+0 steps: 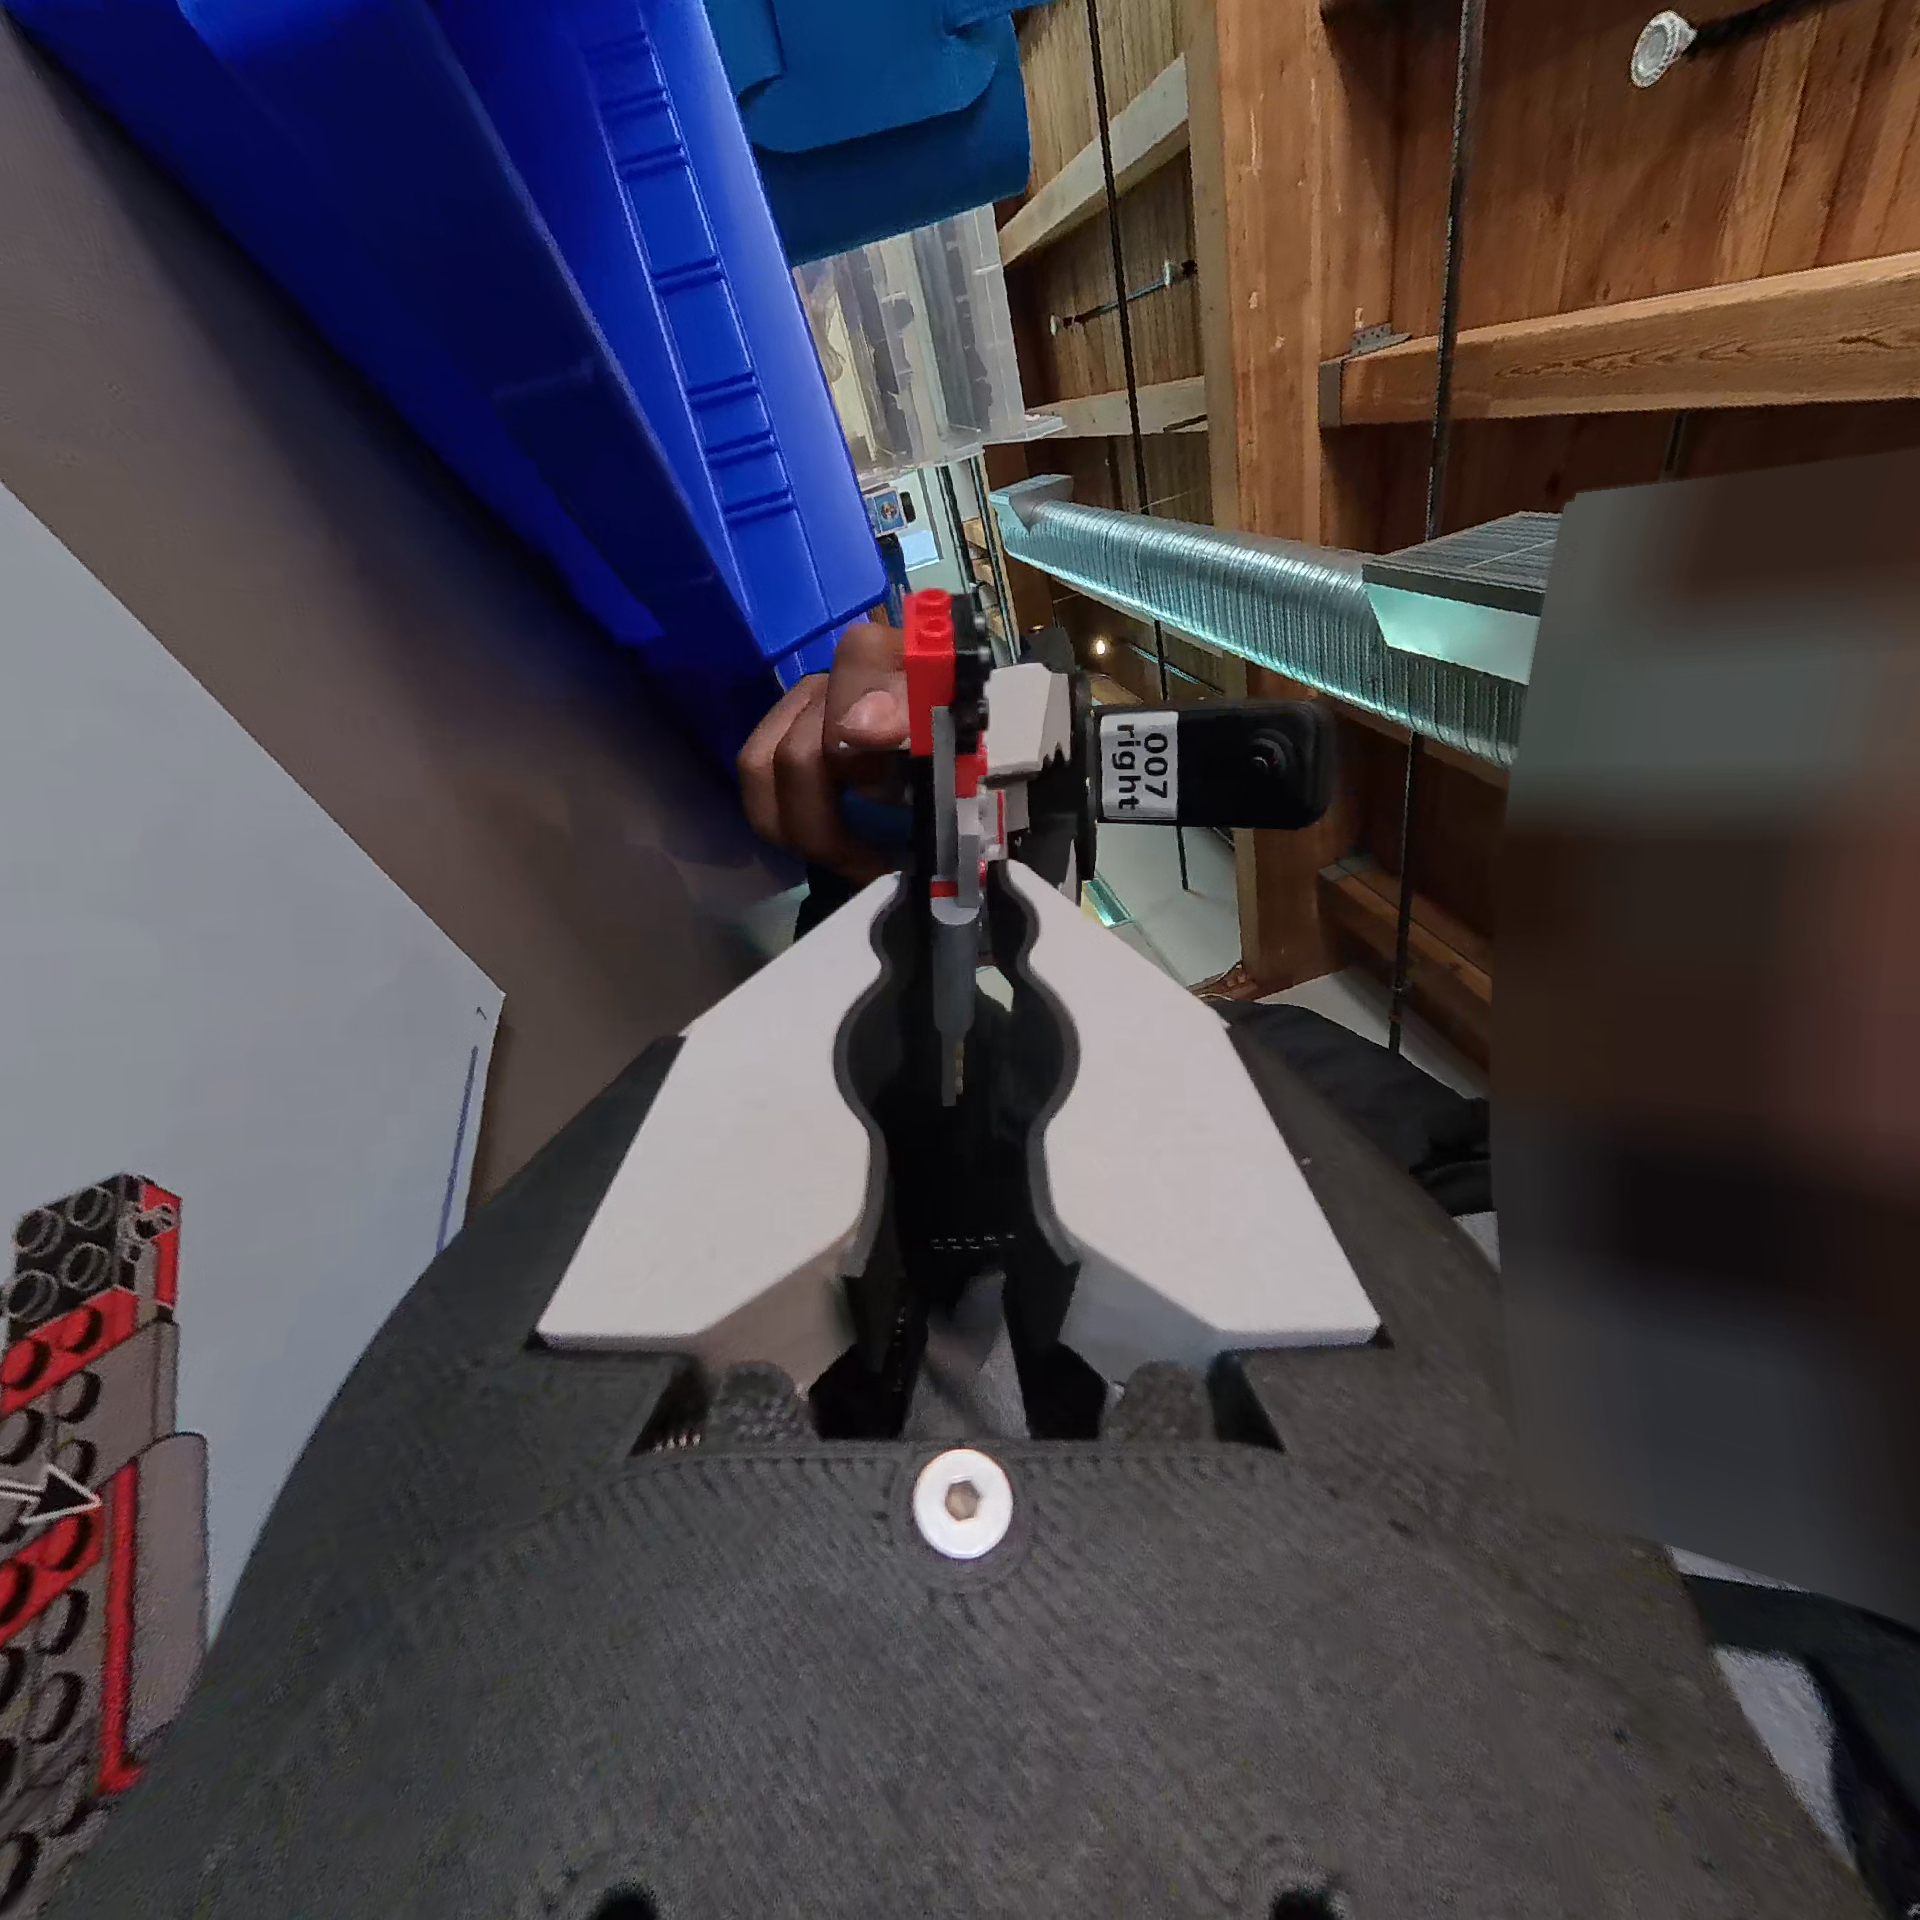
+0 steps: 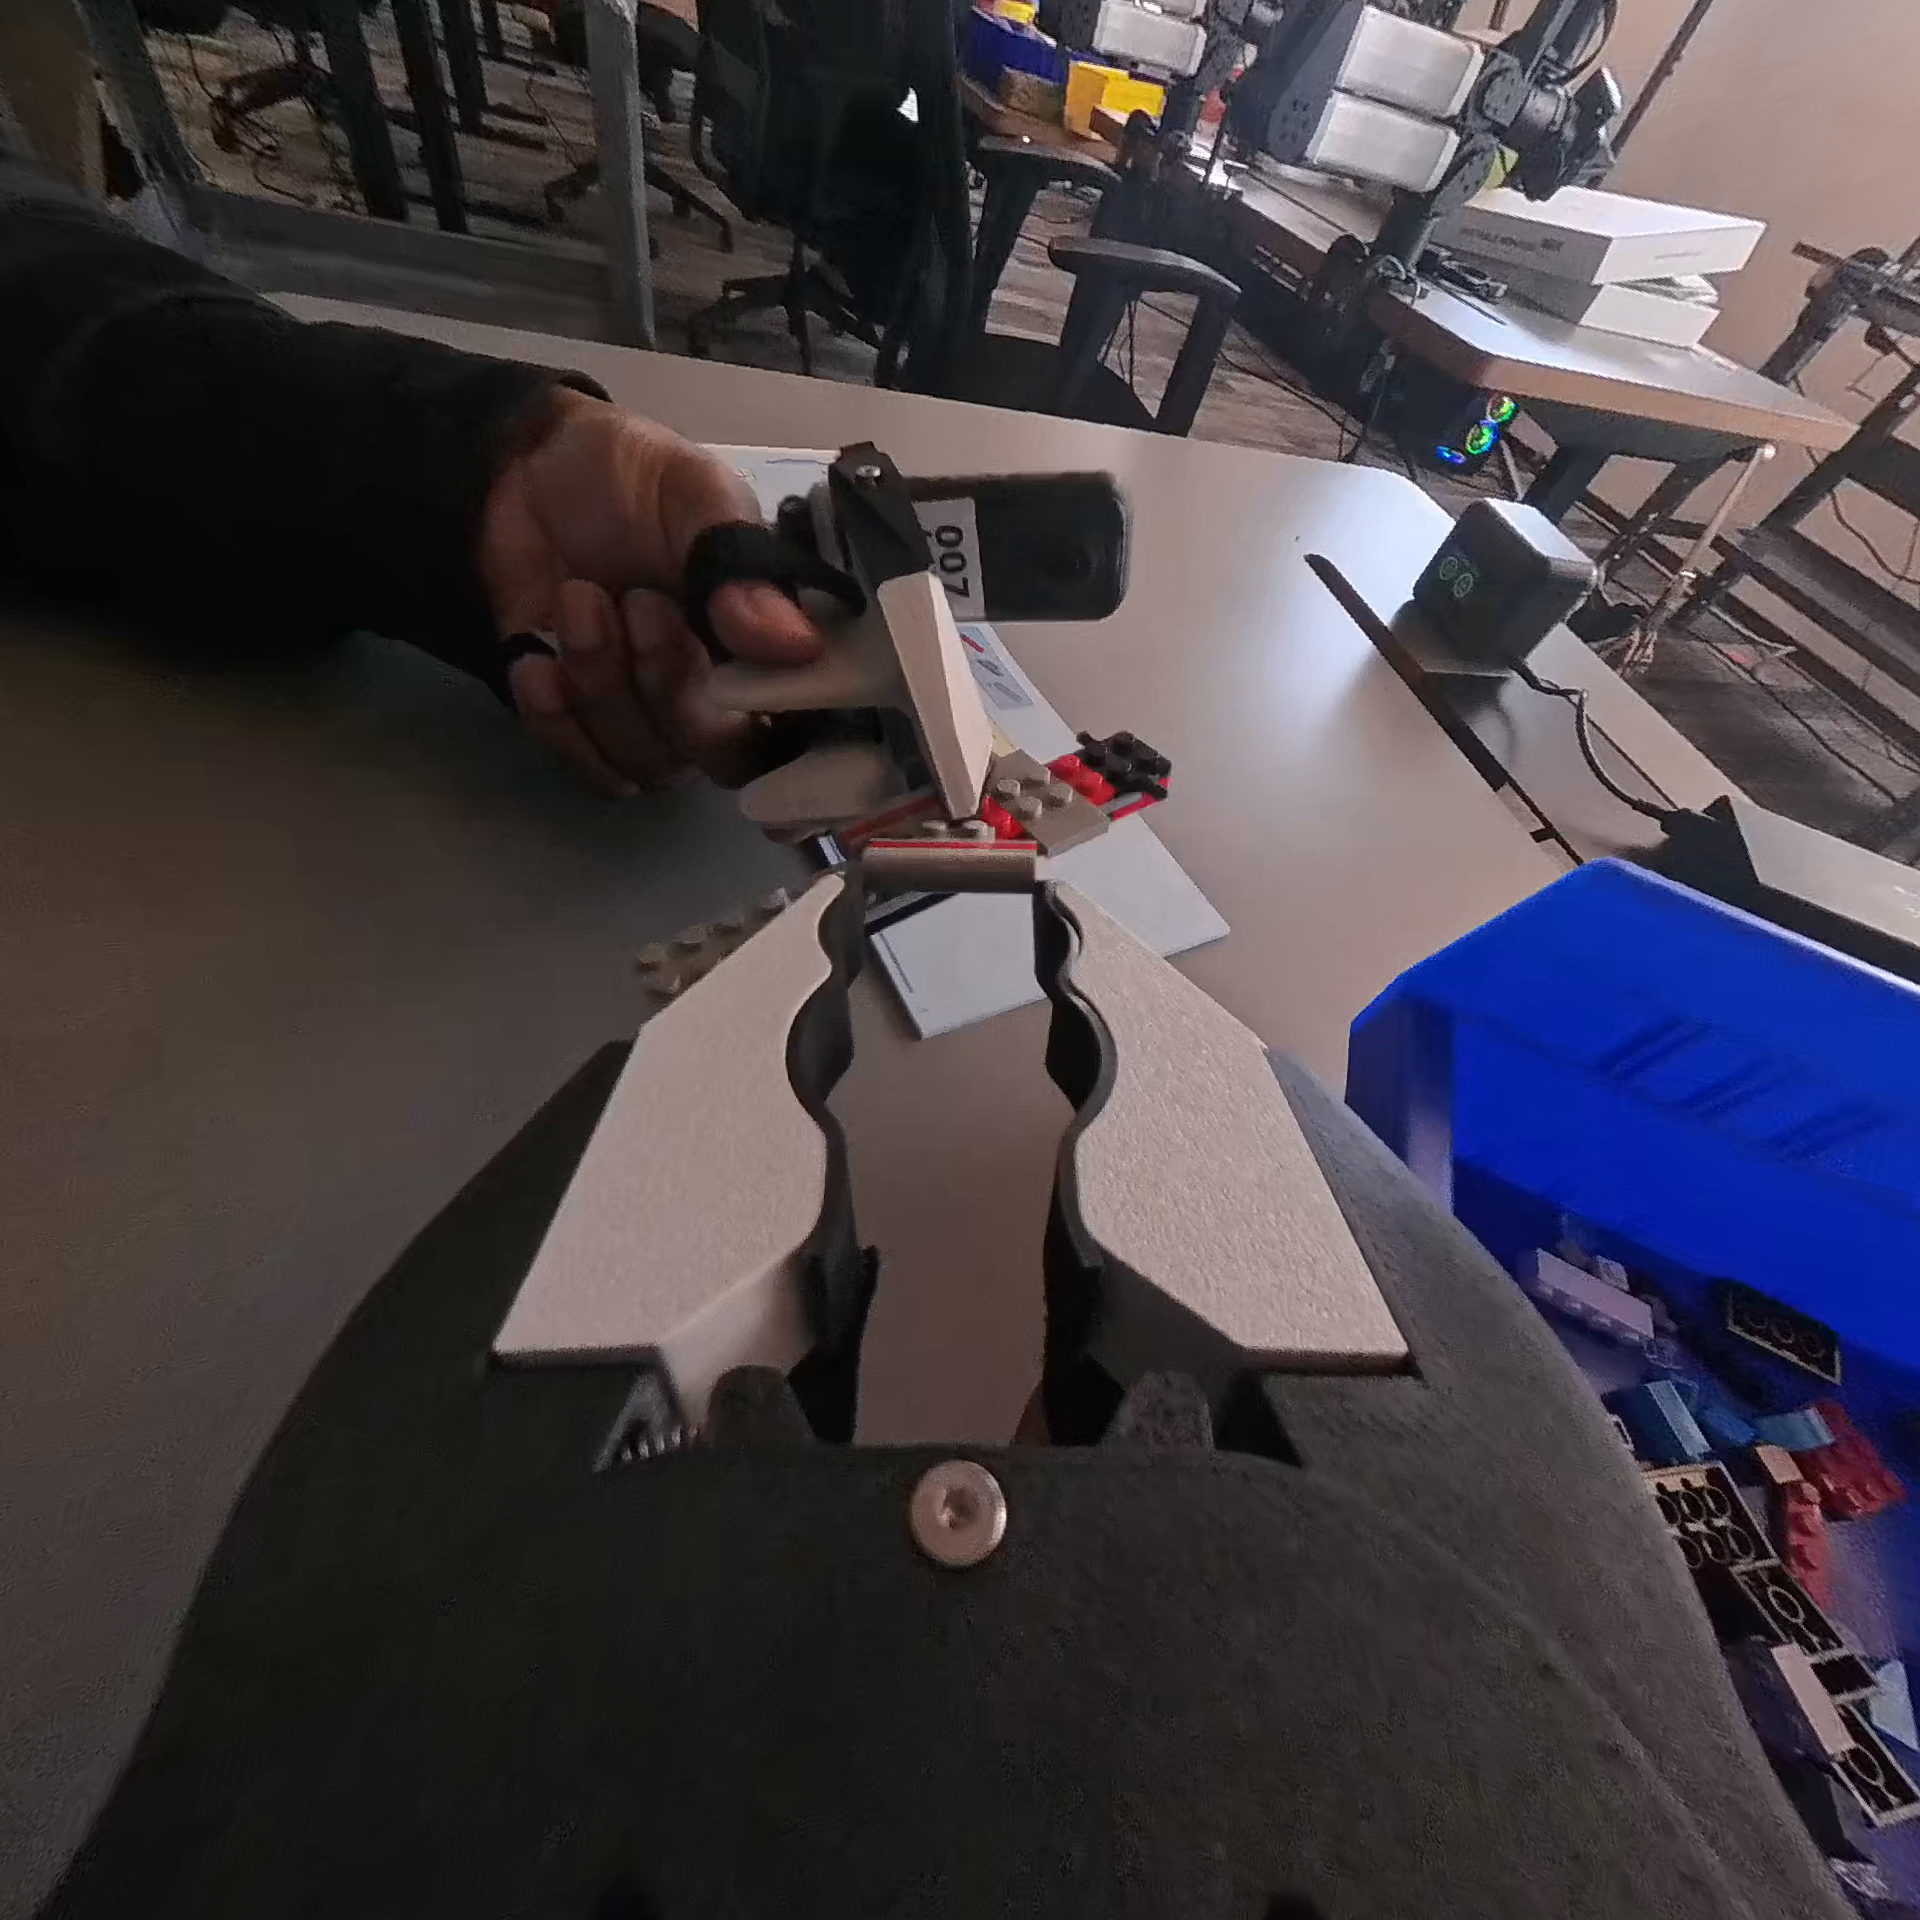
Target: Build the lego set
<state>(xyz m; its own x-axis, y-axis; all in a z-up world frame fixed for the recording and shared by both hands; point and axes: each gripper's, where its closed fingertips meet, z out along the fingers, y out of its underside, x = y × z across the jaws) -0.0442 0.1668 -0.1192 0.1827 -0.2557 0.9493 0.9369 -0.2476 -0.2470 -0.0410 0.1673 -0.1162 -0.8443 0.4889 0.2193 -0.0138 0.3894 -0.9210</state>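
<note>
The lego model (image 2: 1049, 795) is a flat build of grey, red and black plates. My left gripper (image 2: 940, 805) is shut on it and holds it above the table (image 2: 312, 987). In the left wrist view the model (image 1: 940, 727) shows edge-on between my shut left gripper (image 1: 951, 894), with a red brick at its far end. My right gripper (image 2: 948, 883) is shut on a grey piece with a red stripe (image 2: 951, 860), held against the model's near edge. The right gripper (image 1: 1029, 727) also shows beyond the model in the left wrist view.
The instruction booklet (image 2: 1039, 945) lies on the table under the model and shows at the left wrist view's edge (image 1: 94, 1455). A blue bin (image 2: 1662, 1039) of loose bricks (image 2: 1766, 1455) stands at the right. A grey plate (image 2: 707, 940) lies on the table. A black cube device (image 2: 1496, 582) sits farther back.
</note>
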